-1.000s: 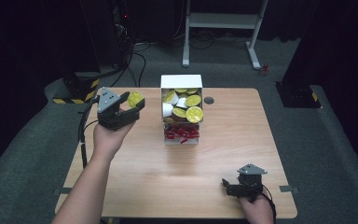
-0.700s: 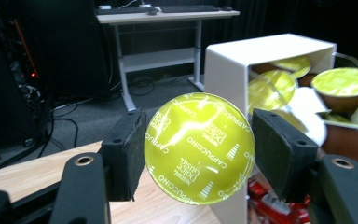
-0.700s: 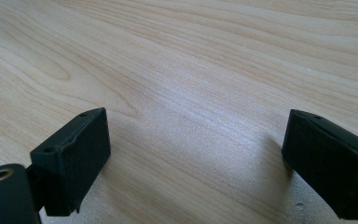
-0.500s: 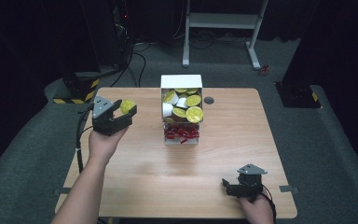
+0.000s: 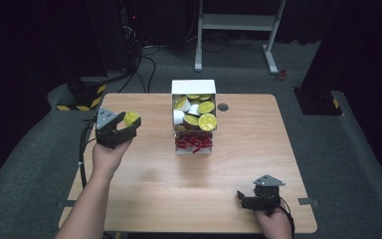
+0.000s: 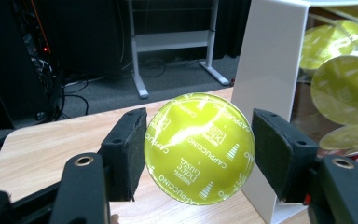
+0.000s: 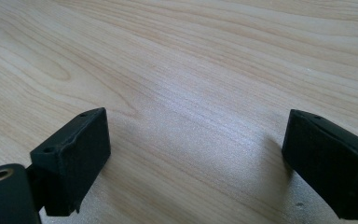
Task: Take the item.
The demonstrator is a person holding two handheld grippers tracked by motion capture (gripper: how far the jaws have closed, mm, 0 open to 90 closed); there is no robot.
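Coffee pod (image 6: 199,148) is gripped between the jaws of the left gripper (image 5: 115,130), foil lid facing back. White box (image 5: 194,113) is seen to that gripper's right. Right gripper (image 5: 258,196) is rested spread wide and empty on the table (image 5: 238,154), well apart.

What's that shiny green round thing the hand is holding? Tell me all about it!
It is a coffee capsule with a shiny yellow-green foil lid, round and flat-faced, printed with "Cappuccino" and "Dolce Gusto" in white. The lid faces the camera in the left gripper view. The left tool holds it between its two black pads, above the wooden table's left side. It sits apart from the white box, where more capsules like it are piled. Its body behind the lid is hidden.
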